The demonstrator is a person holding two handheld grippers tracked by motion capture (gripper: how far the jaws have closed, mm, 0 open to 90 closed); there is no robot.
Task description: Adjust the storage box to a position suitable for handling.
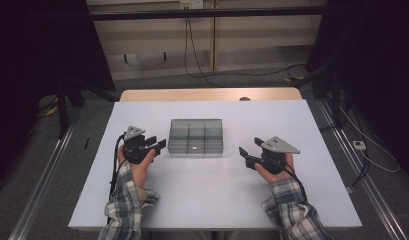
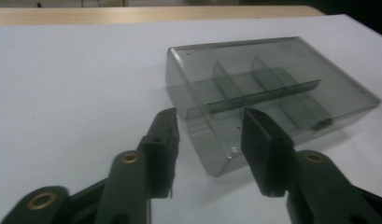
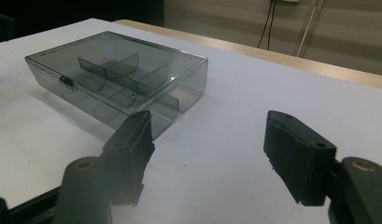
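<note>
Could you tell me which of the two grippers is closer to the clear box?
The left gripper: its open jaws almost reach the box, while the right gripper sits farther off.

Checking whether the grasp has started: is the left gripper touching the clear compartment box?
Apart. The high view shows white table between the left gripper and the clear compartment box; its jaws stand open, short of the box's corner.

Smoky grey see-through plastic box [image 1: 196,136] with darker grey dividers, white table [image 1: 212,190] with a pale wood far edge, black left gripper [image 1: 159,144] and black right gripper [image 1: 246,155] with brass-coloured rivets, grey top plates, grey-and-white plaid sleeves [image 1: 123,207]
</note>
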